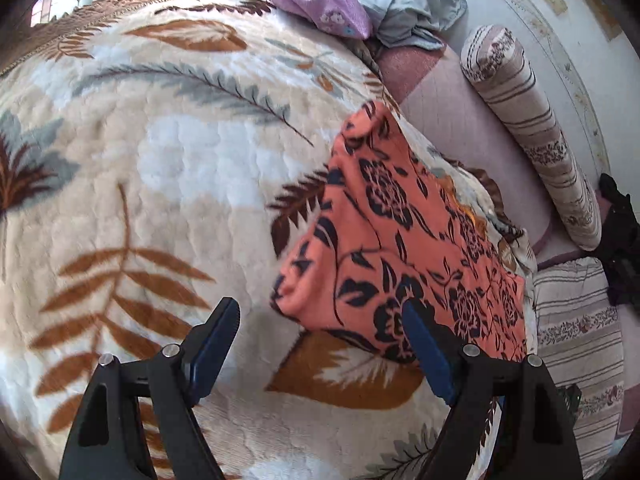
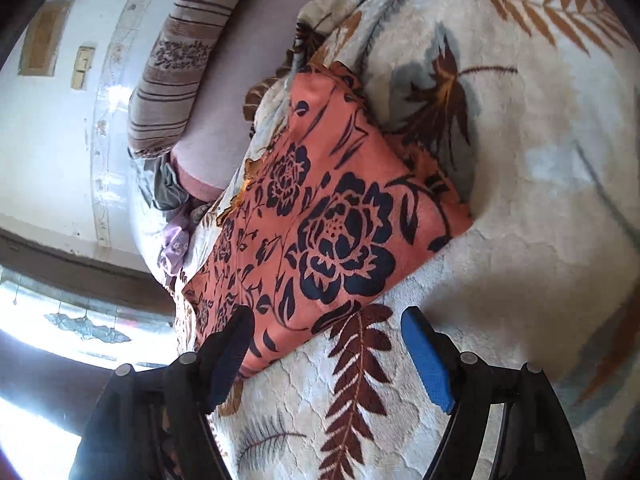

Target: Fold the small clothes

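An orange garment with dark navy flowers (image 1: 404, 240) lies folded on the leaf-patterned blanket (image 1: 180, 168), near the blanket's edge. My left gripper (image 1: 320, 312) is open and empty, just above the blanket at the garment's near edge; its right finger overlaps the cloth in view. In the right wrist view the same garment (image 2: 332, 216) lies ahead. My right gripper (image 2: 326, 320) is open and empty at the garment's near corner, with the left finger over the cloth's edge.
A pile of lilac cloth (image 1: 320, 4) and grey cloth (image 1: 408, 4) lies at the blanket's far end. A striped bolster (image 1: 532, 136) and striped cushion (image 1: 576, 344) rest on the pink mattress (image 1: 452, 120) by the wall. A window (image 2: 60, 320) is at the left.
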